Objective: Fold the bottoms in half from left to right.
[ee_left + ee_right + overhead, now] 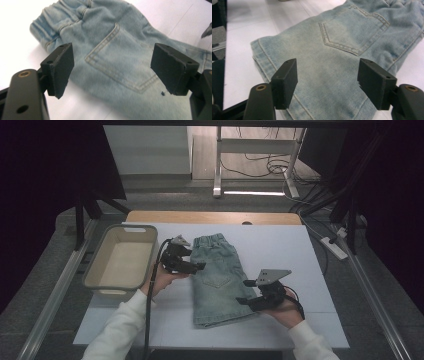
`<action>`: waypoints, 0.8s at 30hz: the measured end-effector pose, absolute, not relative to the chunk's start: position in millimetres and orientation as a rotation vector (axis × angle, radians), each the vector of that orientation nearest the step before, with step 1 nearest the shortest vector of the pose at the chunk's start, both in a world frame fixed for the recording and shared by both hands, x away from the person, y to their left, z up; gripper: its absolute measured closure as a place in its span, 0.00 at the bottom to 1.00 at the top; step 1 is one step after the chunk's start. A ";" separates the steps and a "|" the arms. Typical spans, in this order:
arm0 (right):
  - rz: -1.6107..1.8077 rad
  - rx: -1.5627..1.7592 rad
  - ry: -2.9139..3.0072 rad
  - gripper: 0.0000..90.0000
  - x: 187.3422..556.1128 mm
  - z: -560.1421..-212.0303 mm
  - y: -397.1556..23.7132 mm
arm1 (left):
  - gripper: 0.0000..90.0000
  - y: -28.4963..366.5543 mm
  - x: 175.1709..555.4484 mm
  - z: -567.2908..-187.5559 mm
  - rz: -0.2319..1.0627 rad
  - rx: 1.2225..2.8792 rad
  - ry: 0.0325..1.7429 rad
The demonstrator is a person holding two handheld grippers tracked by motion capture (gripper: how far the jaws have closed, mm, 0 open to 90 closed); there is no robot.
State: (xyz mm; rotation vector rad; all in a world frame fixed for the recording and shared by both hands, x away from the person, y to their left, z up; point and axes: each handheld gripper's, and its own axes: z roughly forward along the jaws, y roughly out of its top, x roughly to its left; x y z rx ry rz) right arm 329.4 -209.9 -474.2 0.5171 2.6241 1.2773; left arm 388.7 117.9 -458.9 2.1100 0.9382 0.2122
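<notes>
Where the white table (300,250) meets its left edge, a grey-green plastic basket (95,262) stands upright with a handle slot in its far wall; its pale interior holds nothing that the high view can make out.

Item: one pair of light-blue denim shorts (220,280), folded lengthwise and lying flat on the table just to the right of the basket, elastic waistband at the far end, hem toward the person. A back pocket (120,60) with double stitching faces up.

Left gripper (196,266): held in the left hand (162,279), which comes in over the table between basket and shorts, white sleeve behind it. The tool points to the right, level, with its tips over the left edge of the shorts near the pocket. In the left gripper view its jaws stand wide apart above the cloth, the pocket showing between them, nothing clamped.

Right gripper (243,291): held in the right hand (285,312) at the lower right corner of the shorts, pointing left and slightly down, grey three-cornered plate on top. In the right gripper view its jaws stand well apart over the hem end of the denim, cloth showing between them; no pad presses on it. A cable trails from each tool toward the person.
</notes>
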 end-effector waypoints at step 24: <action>1.090 0.286 2.791 0.30 318.1 -474.3 -187.5 | 0.21 131.2 377.6 -466.7 0.177 2.110 0.987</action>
